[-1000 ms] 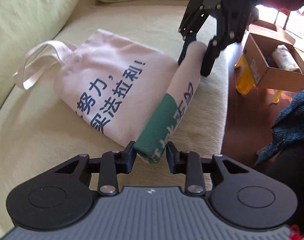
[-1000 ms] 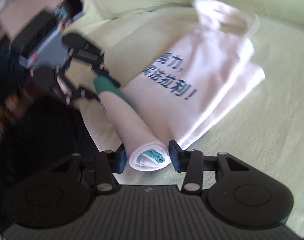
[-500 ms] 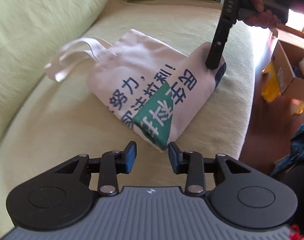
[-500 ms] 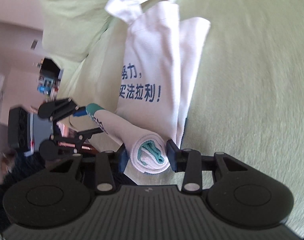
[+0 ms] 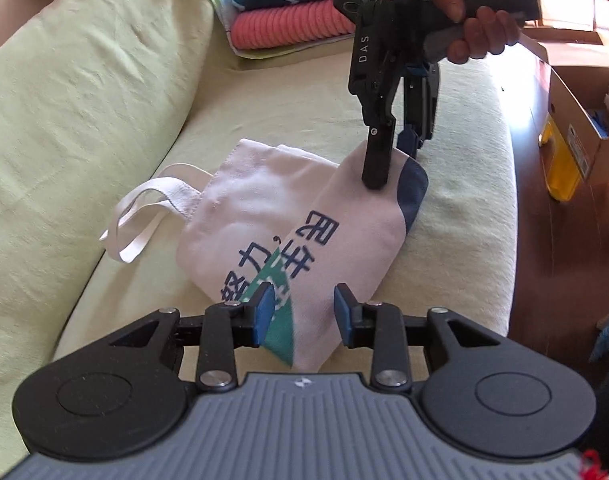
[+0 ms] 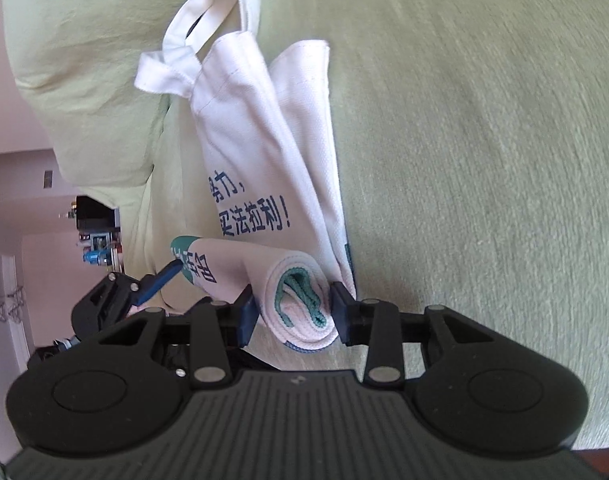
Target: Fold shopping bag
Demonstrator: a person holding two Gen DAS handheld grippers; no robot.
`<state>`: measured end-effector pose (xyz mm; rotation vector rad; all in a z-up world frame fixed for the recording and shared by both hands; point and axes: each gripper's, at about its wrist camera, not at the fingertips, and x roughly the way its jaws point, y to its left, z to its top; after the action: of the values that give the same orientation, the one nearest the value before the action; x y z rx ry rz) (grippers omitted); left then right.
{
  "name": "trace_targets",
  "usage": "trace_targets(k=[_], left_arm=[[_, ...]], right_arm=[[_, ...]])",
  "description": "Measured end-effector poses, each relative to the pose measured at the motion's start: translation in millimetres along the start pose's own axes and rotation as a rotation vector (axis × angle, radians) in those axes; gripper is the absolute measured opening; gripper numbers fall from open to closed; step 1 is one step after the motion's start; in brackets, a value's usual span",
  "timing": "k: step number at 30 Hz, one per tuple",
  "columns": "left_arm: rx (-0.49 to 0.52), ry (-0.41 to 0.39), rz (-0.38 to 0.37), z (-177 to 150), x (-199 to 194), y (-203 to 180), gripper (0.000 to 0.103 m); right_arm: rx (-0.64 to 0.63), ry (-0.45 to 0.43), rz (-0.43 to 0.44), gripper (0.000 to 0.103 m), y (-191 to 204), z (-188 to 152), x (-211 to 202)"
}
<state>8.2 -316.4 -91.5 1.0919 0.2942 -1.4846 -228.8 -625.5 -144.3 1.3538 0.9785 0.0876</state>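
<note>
A white cloth shopping bag [image 5: 288,216] with dark blue lettering and a green patch lies on the pale green seat of a sofa [image 5: 104,128], partly rolled up from its bottom end. In the left wrist view its handles [image 5: 144,216] trail off to the left toward the sofa's back cushion, and the rolled part runs from the near edge toward the far right. The left gripper [image 5: 298,312] sits at the near end of the roll with its blue-padded fingers [image 5: 262,310] spread to either side of the cloth; they stand apart and do not seem to press it. The right gripper [image 6: 294,308], held by a hand [image 5: 470,20] seen at the top of the left wrist view, points down onto the far end of the roll. In the right wrist view its fingers [image 6: 342,308] are closed narrow on that end of the roll, whose coiled layers and green inner edge show between them. Behind the bag, folded towels [image 5: 292,12] in pink and teal are stacked on the far part of the sofa. To the right, on the wooden floor, stands an open cardboard box [image 5: 584,120].
</note>
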Motion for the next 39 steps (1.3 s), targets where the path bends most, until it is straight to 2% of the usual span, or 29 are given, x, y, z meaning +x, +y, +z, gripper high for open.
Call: trace_targets(k=[6, 12, 14, 16, 19, 20, 21, 22, 23, 25, 26, 28, 29, 31, 36, 39], left_arm=[[-0.102, 0.038, -0.049, -1, 15, 11, 0.04], [-0.135, 0.07, -0.034, -1, 21, 6, 0.039], [-0.158, 0.077, -0.029, -1, 22, 5, 0.039], [-0.165, 0.081, -0.025, -1, 23, 4, 0.039], [-0.17, 0.085, -0.024, 0, 24, 4, 0.039], [-0.173, 0.085, -0.024, 0, 25, 4, 0.039], [-0.174, 0.085, -0.025, 0, 25, 4, 0.039], [-0.176, 0.085, -0.025, 0, 26, 4, 0.04], [-0.178, 0.086, -0.026, 0, 26, 5, 0.04], [-0.18, 0.088, -0.026, 1, 27, 5, 0.04], [-0.182, 0.089, -0.026, 1, 27, 5, 0.04], [-0.187, 0.089, -0.024, 1, 27, 5, 0.04], [-0.189, 0.089, -0.022, 1, 27, 5, 0.04], [-0.211, 0.086, -0.018, 1, 27, 6, 0.04], [-0.249, 0.075, -0.01, 3, 24, 10, 0.04], [-0.216, 0.07, 0.027, 11, 19, 17, 0.039]], right_arm=[[0.054, -0.038, -0.017, 0.033, -9, -7, -1], [-0.037, -0.073, -0.106, 0.034, 16, -12, -1], [-0.13, -0.113, -0.172, 0.038, 31, -20, -3], [-0.237, -0.185, -0.228, 0.048, 46, -32, -5], [-0.482, -0.385, -0.348, 0.051, 68, -72, -9], [-0.564, -0.452, -0.388, 0.049, 75, -86, -10], [-0.646, -0.519, -0.428, 0.042, 83, -99, -11], [-0.728, -0.586, -0.467, 0.029, 90, -113, -13], [-0.808, -0.638, -0.505, 0.024, 97, -126, -11], [-1.017, -0.691, -0.603, 0.013, 107, -163, 11], [-1.102, -0.7, -0.646, 0.013, 110, -177, 24], [-1.19, -0.678, -0.707, 0.011, 112, -191, 50], [-1.217, -0.674, -0.737, 0.01, 115, -195, 62], [-1.229, -0.719, -0.808, 0.01, 114, -198, 80], [-1.229, -0.73, -0.825, 0.015, 92, -190, 75], [-1.25, -0.706, -0.814, 0.015, 87, -184, 69]])
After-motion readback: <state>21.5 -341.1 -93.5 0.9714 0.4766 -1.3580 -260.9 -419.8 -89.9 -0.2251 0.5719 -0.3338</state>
